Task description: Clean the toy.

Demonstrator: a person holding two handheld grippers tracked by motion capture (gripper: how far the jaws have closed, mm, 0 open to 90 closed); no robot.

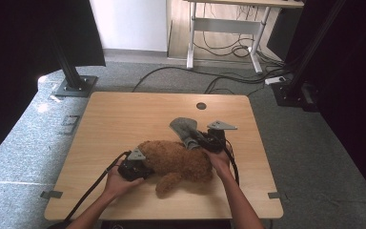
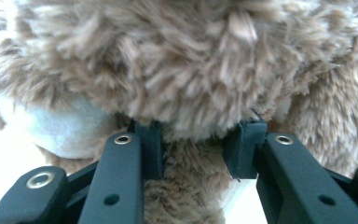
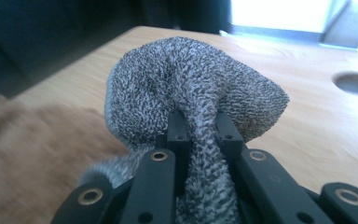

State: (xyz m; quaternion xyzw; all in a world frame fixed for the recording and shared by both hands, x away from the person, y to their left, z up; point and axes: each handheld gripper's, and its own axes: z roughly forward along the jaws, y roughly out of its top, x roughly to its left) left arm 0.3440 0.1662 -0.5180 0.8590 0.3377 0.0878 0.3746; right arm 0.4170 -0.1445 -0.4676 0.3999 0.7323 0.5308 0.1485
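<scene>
Nearest the bottom of the high frame, I'm steadying the teddy bear (image 1: 176,164) with the left gripper (image 1: 140,168); its fingers (image 2: 151,149) are pinching a tuft of fur at the bear's left end, probably so the toy isn't sliding on the counter (image 1: 124,119). The bear is lying just below the frame's centre. Farther up and to the right, I'm holding the right gripper (image 1: 201,139) clamped tight on a grey knitted sock (image 1: 185,130) (a fold is squeezed between the fingers (image 3: 179,133)), keeping it raised beside the bear, seemingly for dressing it.
</scene>
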